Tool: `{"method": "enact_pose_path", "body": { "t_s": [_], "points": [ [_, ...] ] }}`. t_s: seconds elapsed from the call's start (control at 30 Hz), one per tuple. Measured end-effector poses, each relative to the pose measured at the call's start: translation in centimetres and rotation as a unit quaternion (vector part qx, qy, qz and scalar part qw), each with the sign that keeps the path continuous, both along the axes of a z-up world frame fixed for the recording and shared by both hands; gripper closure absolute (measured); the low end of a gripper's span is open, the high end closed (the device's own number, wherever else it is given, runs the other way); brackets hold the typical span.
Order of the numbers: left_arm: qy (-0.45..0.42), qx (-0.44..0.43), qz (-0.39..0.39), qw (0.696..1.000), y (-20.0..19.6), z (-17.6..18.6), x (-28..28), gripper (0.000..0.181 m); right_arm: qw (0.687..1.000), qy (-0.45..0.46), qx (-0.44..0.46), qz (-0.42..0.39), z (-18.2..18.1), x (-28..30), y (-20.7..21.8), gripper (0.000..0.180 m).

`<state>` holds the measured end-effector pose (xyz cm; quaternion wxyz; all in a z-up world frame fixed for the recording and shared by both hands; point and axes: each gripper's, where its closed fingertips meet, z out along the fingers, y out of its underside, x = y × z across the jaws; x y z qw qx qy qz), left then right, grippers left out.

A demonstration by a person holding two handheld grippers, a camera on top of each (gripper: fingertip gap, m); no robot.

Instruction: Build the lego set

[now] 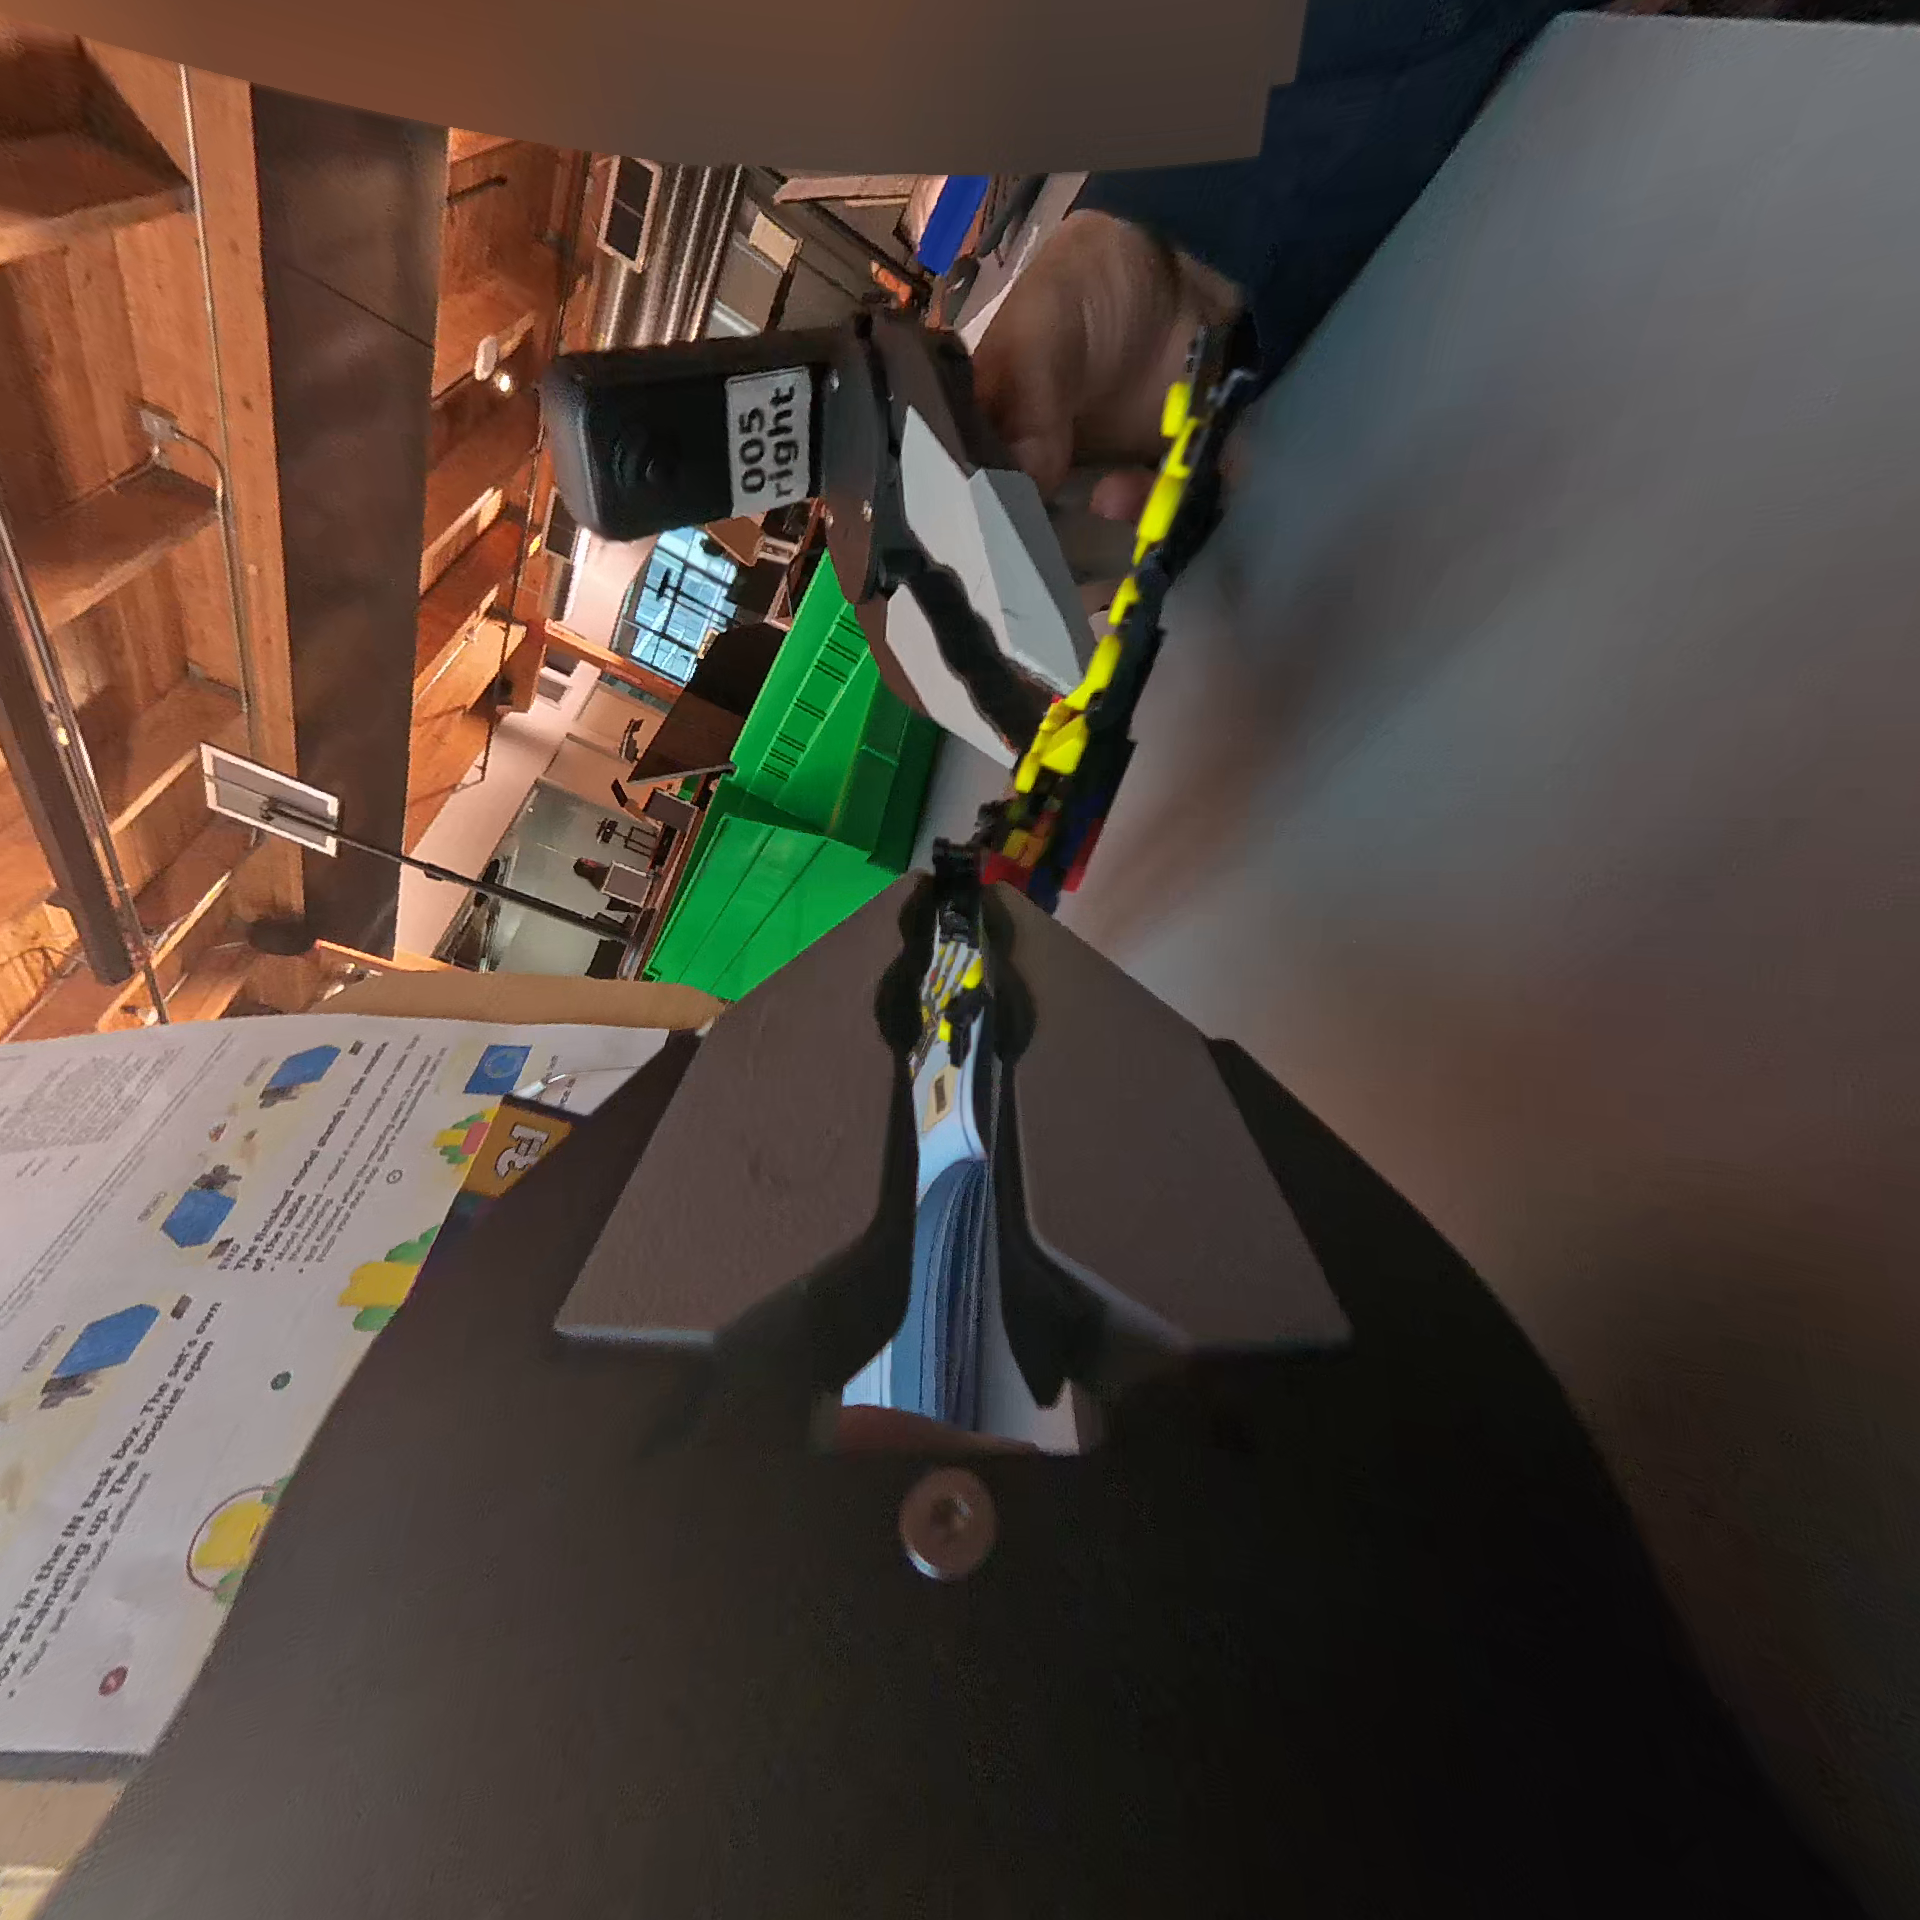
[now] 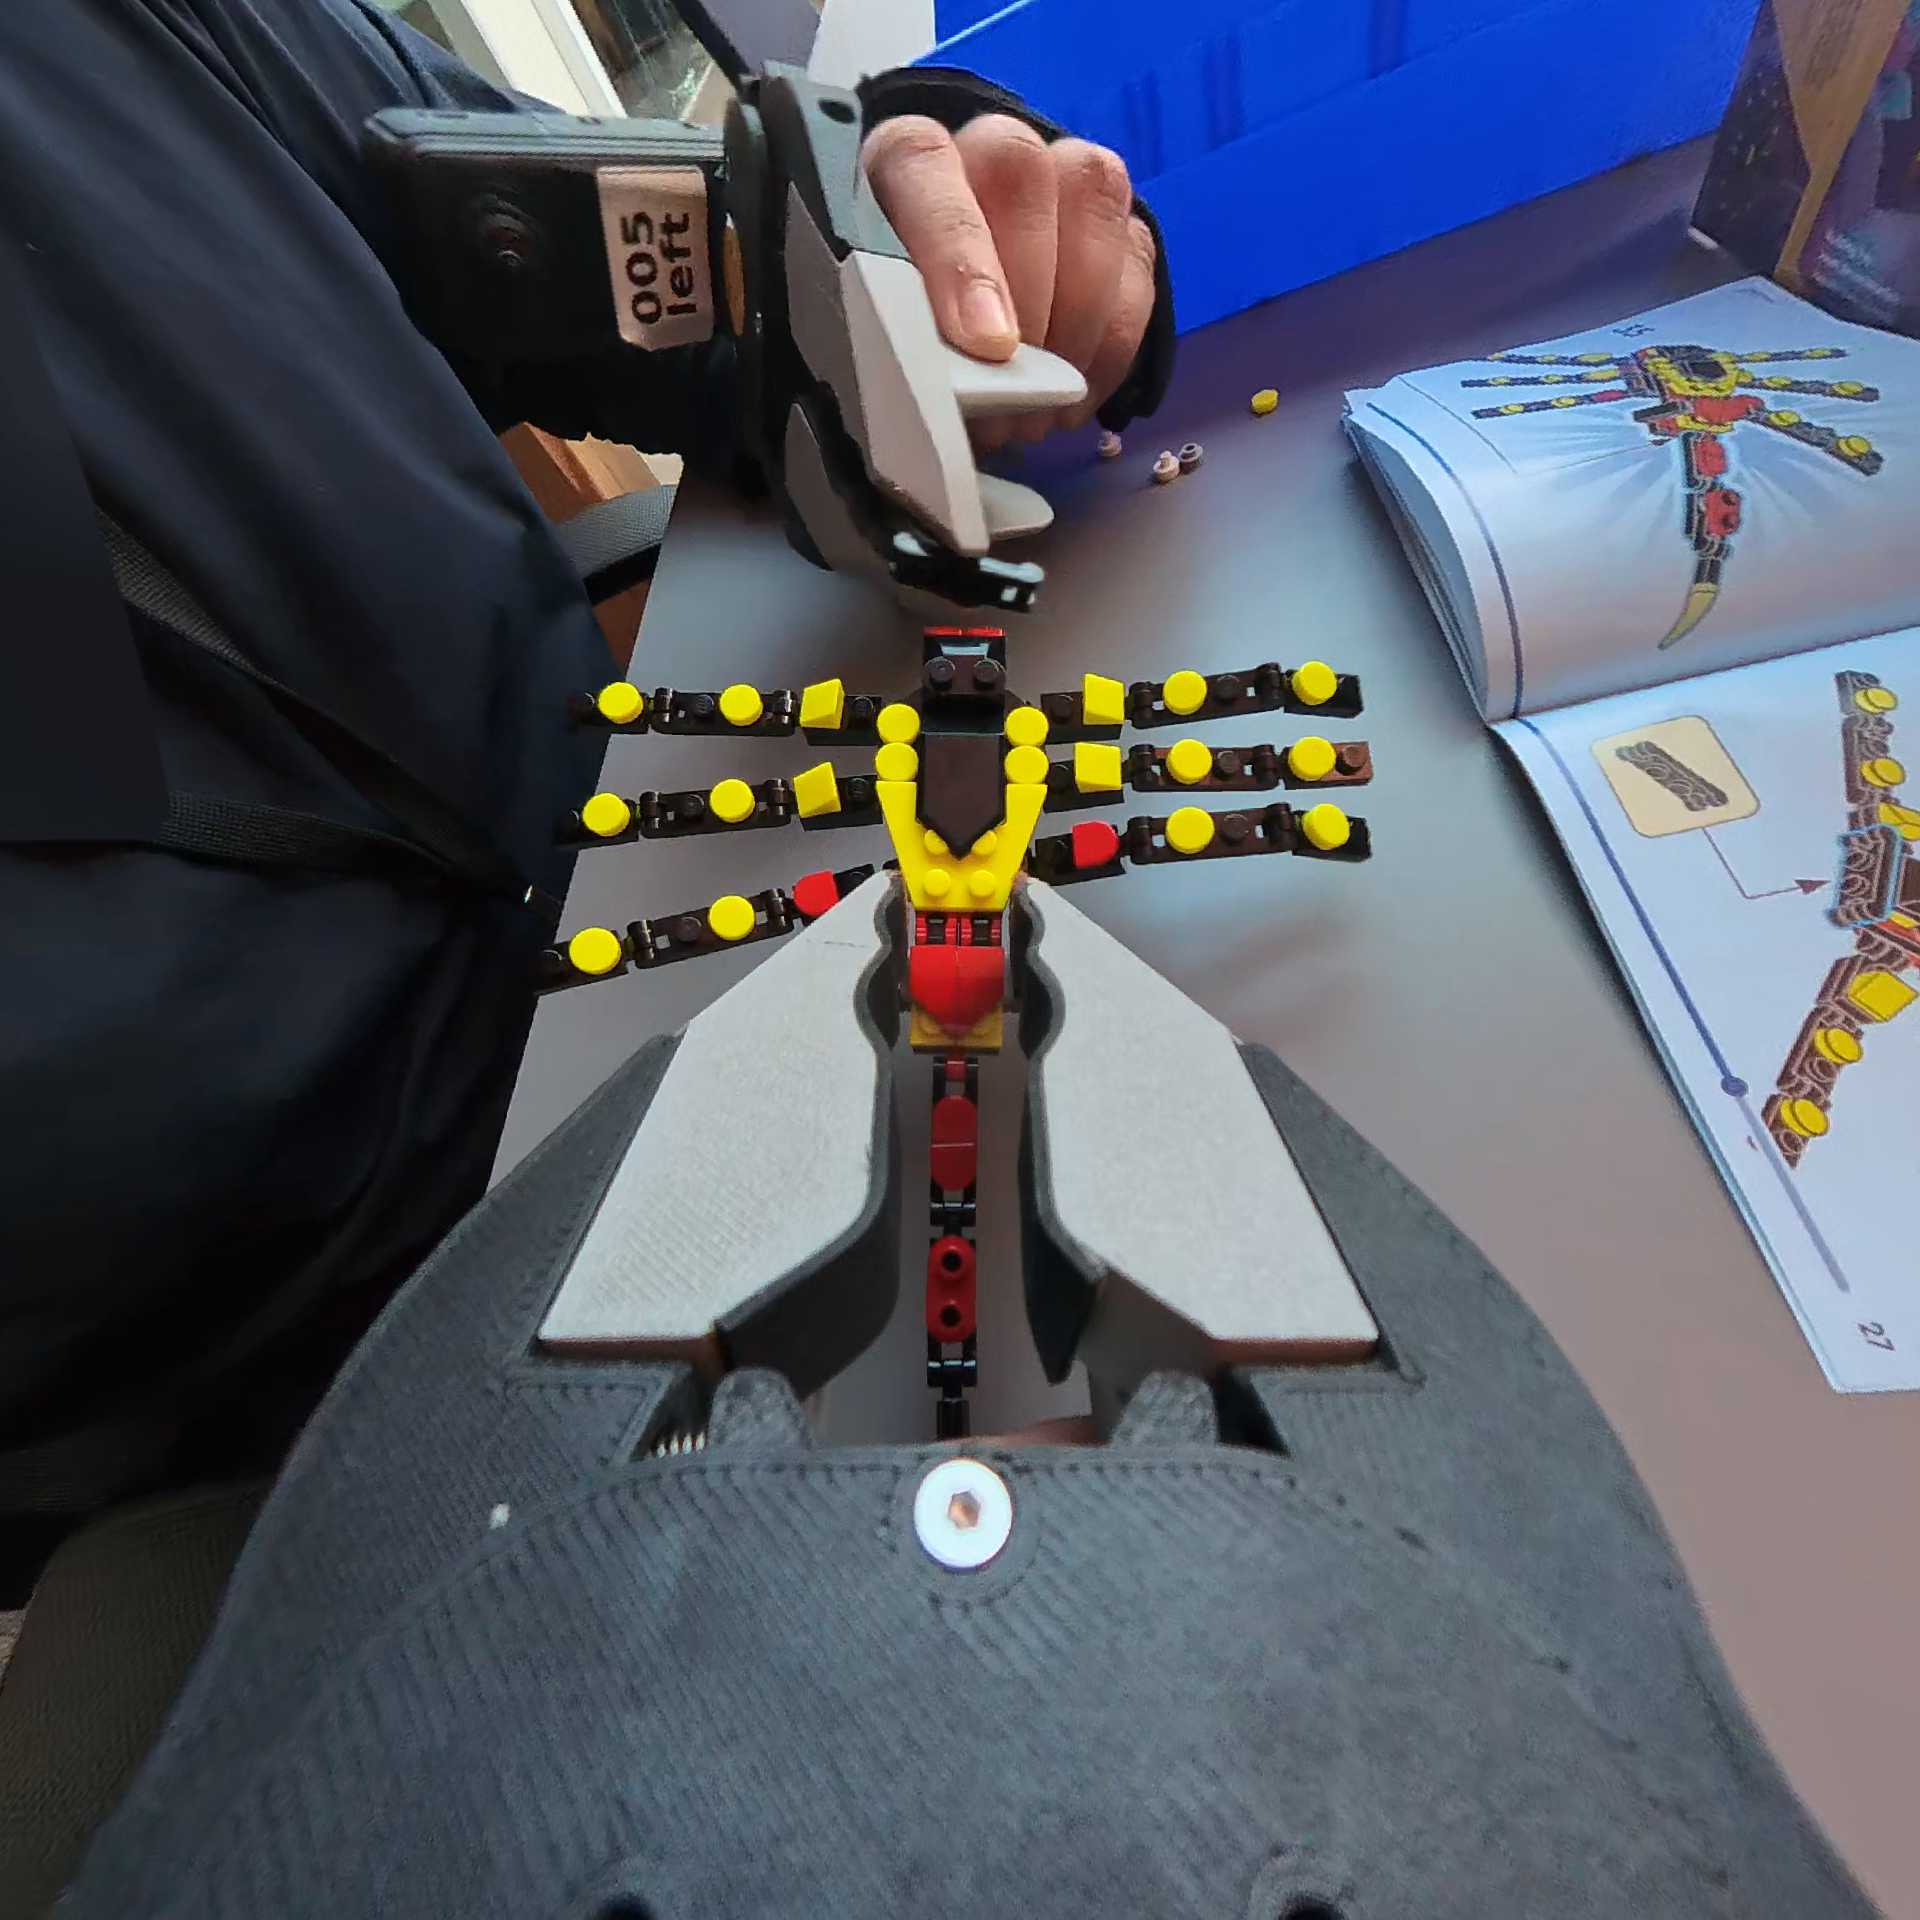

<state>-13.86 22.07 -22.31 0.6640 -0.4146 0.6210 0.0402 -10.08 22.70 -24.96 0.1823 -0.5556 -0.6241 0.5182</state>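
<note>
Right gripper [image 2: 956, 935] pinches your dragonfly model [image 2: 961, 821] body; left gripper [image 2: 982, 582], clamping black piece [image 2: 1003, 590], just ahead off model's head.

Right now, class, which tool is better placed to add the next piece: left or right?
Probably left. The left tool holds a small black piece close to the head of the lego model; the right tool is busy clamping its red body.

The left gripper [image 1: 951, 925] has its fingers pinched on a small black-and-yellow piece [image 1: 958, 971] beside the lego model [image 1: 1081, 748].
</note>
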Motion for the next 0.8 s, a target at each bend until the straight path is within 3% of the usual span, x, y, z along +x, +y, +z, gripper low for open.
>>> {"method": "enact_pose_path", "body": {
  "t_s": [0.8],
  "points": [
    [0.056, 0.006, 0.005, 0.998, 0.1, -1.6, 0.2, 0.175, 0.998, -0.024, -0.051, 0.004, -0.3, 0.2, -0.3, 0.164]
  ]
}}
